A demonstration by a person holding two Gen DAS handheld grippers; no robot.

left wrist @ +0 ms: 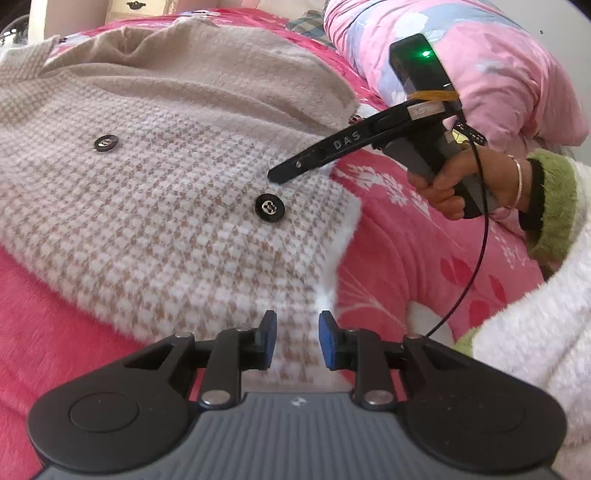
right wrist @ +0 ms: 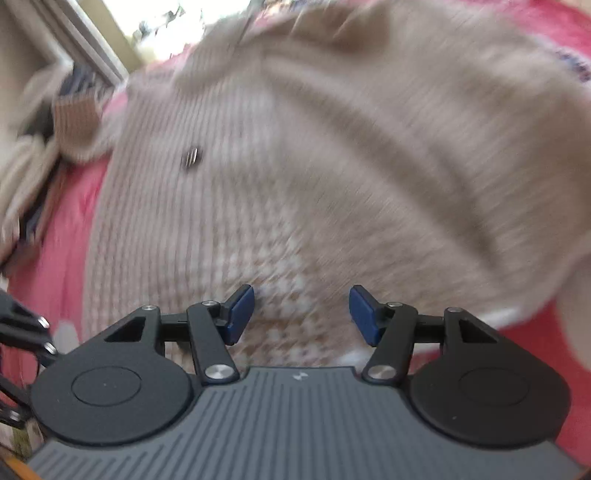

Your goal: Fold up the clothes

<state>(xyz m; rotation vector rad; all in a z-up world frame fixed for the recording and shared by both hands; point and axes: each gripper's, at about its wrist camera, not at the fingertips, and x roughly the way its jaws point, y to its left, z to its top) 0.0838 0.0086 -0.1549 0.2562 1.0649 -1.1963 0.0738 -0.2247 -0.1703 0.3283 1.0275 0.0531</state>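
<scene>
A beige and white houndstooth coat (left wrist: 147, 184) with black buttons (left wrist: 269, 208) lies spread on a pink bedspread (left wrist: 406, 240). My left gripper (left wrist: 297, 332) hovers over the coat's near edge, its blue pads apart and nothing pinched between them. In the left wrist view a hand (left wrist: 443, 184) holds my right gripper, and one black finger (left wrist: 321, 149) of it reaches over the coat's right edge near a button. The right wrist view is blurred. There the right gripper (right wrist: 302, 314) stands open above the coat (right wrist: 295, 166), with no cloth between its pads.
A rolled pink floral quilt (left wrist: 461, 74) lies at the back right of the bed. The person's fluffy white sleeve with a green cuff (left wrist: 550, 206) fills the right side, and a thin black cable (left wrist: 476, 240) hangs from the right gripper. A drawer front (left wrist: 136, 5) shows at top left.
</scene>
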